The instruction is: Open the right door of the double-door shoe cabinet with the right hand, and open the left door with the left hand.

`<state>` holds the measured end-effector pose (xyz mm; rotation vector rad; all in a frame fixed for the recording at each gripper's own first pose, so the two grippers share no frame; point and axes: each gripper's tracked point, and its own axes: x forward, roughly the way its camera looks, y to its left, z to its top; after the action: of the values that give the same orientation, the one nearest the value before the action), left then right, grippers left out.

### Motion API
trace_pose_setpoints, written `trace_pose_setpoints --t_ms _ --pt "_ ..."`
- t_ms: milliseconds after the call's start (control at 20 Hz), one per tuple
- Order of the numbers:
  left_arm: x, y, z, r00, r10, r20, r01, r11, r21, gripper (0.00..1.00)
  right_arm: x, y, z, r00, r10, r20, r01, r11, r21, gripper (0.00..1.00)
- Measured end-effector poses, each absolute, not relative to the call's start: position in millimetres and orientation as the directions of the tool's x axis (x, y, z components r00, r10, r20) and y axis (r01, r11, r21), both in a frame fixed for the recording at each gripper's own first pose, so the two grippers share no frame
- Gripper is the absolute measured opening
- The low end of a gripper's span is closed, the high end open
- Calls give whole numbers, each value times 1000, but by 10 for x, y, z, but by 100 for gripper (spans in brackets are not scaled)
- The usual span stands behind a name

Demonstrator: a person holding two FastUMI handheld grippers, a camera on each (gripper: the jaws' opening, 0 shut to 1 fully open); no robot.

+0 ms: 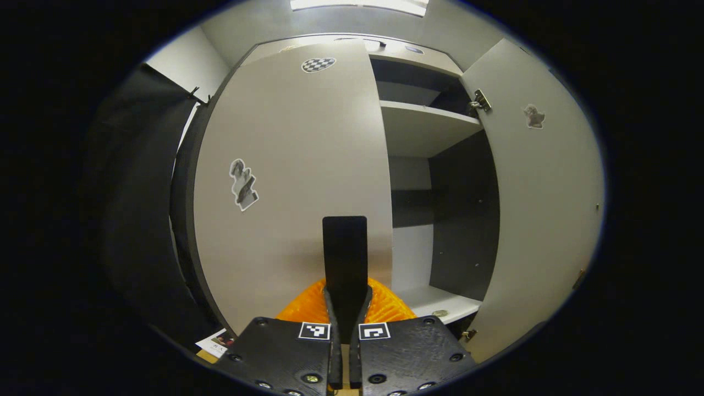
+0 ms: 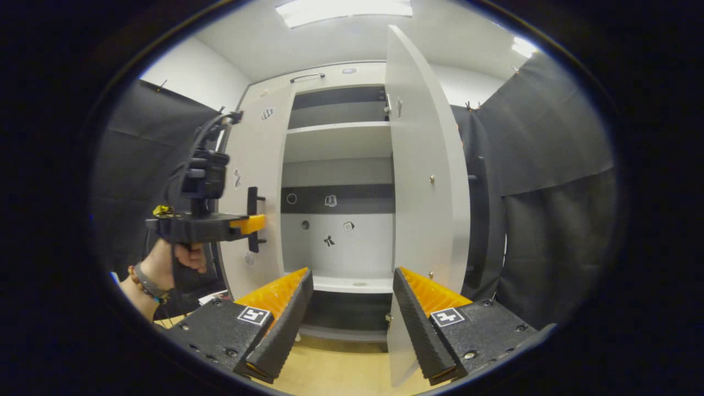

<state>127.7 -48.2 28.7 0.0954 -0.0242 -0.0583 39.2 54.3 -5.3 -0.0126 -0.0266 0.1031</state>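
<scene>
My left gripper [image 1: 345,308] has its jaws drawn in tight on the black handle [image 1: 345,258] of the cabinet's left door [image 1: 291,165]; both fingers press its sides, and the handle stands upright between them. That door is nearly flat against the cabinet front, a narrow gap showing at its free edge. It carries a checkered sticker [image 1: 318,64] near its top and a figure sticker [image 1: 243,185] farther down, toward the hinge side.

In the right gripper view I see the same left gripper [image 2: 254,223] from the side, its tips at the handle [image 2: 253,219], a hand [image 2: 175,258] with a beaded bracelet around the grip below it. The left door [image 2: 258,181] looks closed or nearly so from here.

My right gripper [image 2: 352,324] has its jaws spread wide and pinches nothing. It hangs in front of the shoe cabinet [image 2: 338,165], apart from it. The right door [image 2: 421,181] is swung well out from the cabinet, its edge toward me, just beside my right finger [image 2: 418,324]. Inside the cabinet, a shelf [image 2: 338,129] crosses the upper part, and small stickers [image 2: 330,201] dot the back wall. In the left gripper view the right door [image 1: 544,209] stands open too, with a hinge [image 1: 480,102] near its top and a small sticker [image 1: 533,116] on its inner face.
</scene>
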Motion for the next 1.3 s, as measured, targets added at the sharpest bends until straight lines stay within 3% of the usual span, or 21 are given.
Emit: trace_pose_setpoints --t_ms 650,1300 --pt "371 134 361 999 -13 40 8 992 128 4 314 635 -23 992 115 43 -115 993 -12 91" --pt "-127 1134 308 987 153 46 -158 973 170 2 342 820 19 990 135 51 -134 991 -27 91"
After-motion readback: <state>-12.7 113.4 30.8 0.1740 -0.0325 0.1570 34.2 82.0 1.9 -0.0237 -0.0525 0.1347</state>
